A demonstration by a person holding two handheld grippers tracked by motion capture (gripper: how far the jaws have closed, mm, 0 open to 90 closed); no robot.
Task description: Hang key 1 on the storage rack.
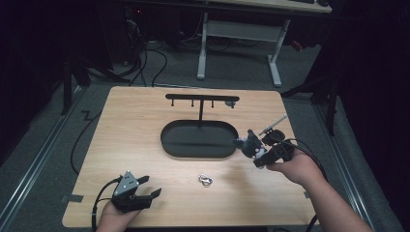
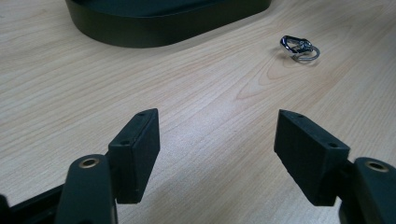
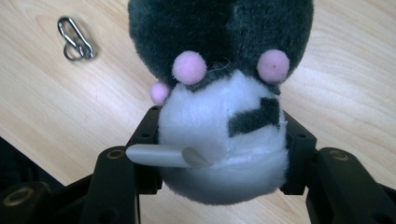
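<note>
Right tongs (image 1: 255,151) pinching plush (image 1: 247,141) just right of tray (image 1: 167,140); left tongs (image 1: 147,188) spread, clip (image 1: 206,180) ahead.

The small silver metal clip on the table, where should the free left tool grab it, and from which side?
Grip the small silver metal clip across its oval body, not its loose ring, coming from above with the open left tool. It lies flat on the light wooden table, so a level approach would probably slide it.

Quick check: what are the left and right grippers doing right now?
Left gripper: open, nothing between its jaws, above the light wooden table.
Right gripper: closed on the grey-and-white plush toy.
</note>
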